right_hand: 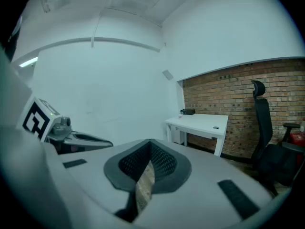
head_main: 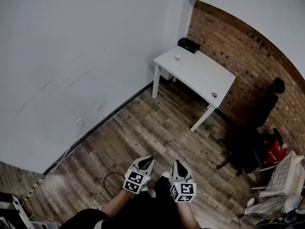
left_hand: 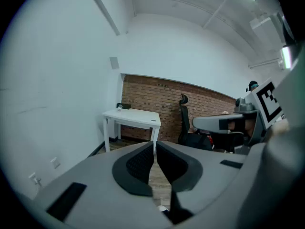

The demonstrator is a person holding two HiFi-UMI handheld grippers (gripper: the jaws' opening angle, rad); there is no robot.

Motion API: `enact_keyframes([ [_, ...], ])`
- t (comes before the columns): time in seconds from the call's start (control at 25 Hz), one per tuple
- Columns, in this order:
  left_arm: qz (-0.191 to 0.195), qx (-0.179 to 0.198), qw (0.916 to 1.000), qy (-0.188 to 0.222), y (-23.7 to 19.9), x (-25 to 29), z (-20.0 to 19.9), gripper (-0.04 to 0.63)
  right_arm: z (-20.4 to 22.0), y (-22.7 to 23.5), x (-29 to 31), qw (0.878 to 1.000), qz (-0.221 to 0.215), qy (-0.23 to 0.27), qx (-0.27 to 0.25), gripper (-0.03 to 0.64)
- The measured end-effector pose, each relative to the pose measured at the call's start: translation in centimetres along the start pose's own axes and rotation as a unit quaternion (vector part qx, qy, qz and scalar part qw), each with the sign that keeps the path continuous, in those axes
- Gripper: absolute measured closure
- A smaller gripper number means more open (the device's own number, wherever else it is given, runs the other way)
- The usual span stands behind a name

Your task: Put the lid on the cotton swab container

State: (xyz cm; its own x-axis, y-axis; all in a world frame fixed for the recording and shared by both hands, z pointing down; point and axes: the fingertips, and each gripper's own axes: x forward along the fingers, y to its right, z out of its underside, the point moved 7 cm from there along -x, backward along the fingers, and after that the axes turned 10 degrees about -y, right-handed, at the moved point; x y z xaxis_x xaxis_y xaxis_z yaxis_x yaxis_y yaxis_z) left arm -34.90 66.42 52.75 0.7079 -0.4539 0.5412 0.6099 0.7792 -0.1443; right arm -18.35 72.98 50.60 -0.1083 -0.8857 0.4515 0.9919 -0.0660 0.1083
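Plastic, so probably light and slippery, the small pale container (head_main: 177, 57) on the white rectangular table (head_main: 195, 73) seemed best pinched at its sides; the left gripper (head_main: 147, 161) and the right gripper (head_main: 177, 164) were closed on nothing.

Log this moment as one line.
left tongs: shut, empty | right tongs: shut, empty | white table: ahead across the wooden floor, apart from both | small white item on table: too far to identify

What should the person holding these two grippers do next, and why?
Probably walk up to the white table. The left gripper and right gripper are both shut, empty and far from it, and a small container seems to stand there.
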Motion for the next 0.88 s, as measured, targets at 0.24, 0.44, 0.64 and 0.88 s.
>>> enact_keyframes([
  [0.24,0.009,0.006,0.9999,0.001,1.0,-0.2,0.2,0.565,0.6,0.1,-0.9,1.0,-0.007,0.015,0.011,0.595],
  [0.44,0.012,0.003,0.9999,-0.007,0.7,0.1,0.1,0.565,0.9,0.4,-1.2,1.0,0.009,0.023,0.016,0.595],
  [0.64,0.013,0.019,0.9997,-0.009,1.1,1.5,-0.9,0.565,0.0,1.2,-0.7,1.0,0.001,0.027,0.008,0.595],
  [0.88,0.011,0.022,0.9997,0.005,2.5,3.7,-3.1,0.565,-0.8,4.1,0.1,1.0,0.002,0.023,0.019,0.595],
])
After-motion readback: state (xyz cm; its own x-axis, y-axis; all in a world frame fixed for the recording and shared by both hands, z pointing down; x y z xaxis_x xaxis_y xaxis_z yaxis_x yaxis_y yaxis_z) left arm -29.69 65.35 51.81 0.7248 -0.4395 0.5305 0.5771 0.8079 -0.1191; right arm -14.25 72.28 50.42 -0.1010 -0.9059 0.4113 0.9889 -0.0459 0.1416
